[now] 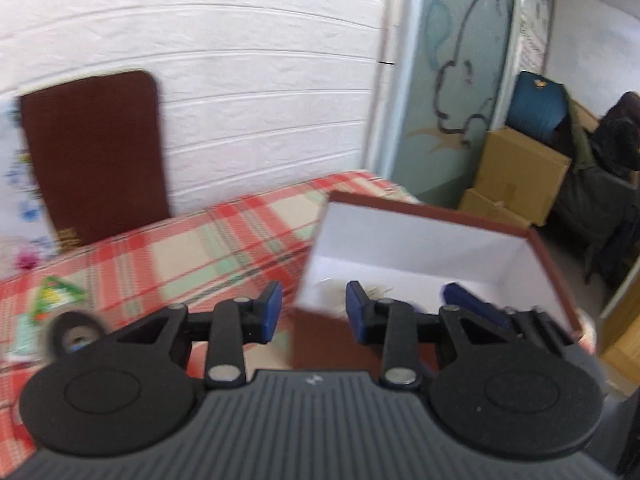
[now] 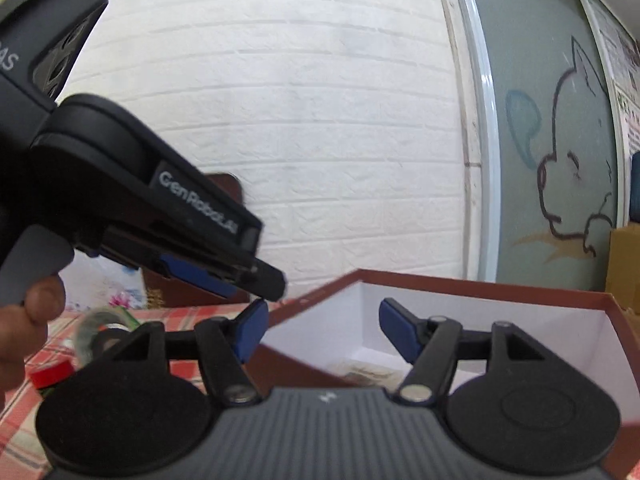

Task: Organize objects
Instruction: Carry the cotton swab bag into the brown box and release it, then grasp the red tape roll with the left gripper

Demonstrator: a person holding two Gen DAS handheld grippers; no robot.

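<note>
Hand [image 2: 24, 316] only in right view; both grippers [image 1: 314, 308] [image 2: 320, 330] apart, empty.

My left gripper [image 1: 314, 312] hangs with its jaws apart and nothing between them, near the left corner of the open box [image 1: 432, 216], which sits on the checked cloth [image 1: 180, 248]. A brown book [image 1: 96, 156] leans on the far wall, left.

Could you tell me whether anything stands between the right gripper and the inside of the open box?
Nothing visible does. The right gripper hangs open and empty over the near rim of the box. The left gripper sits off to the left, above the corner.
</note>
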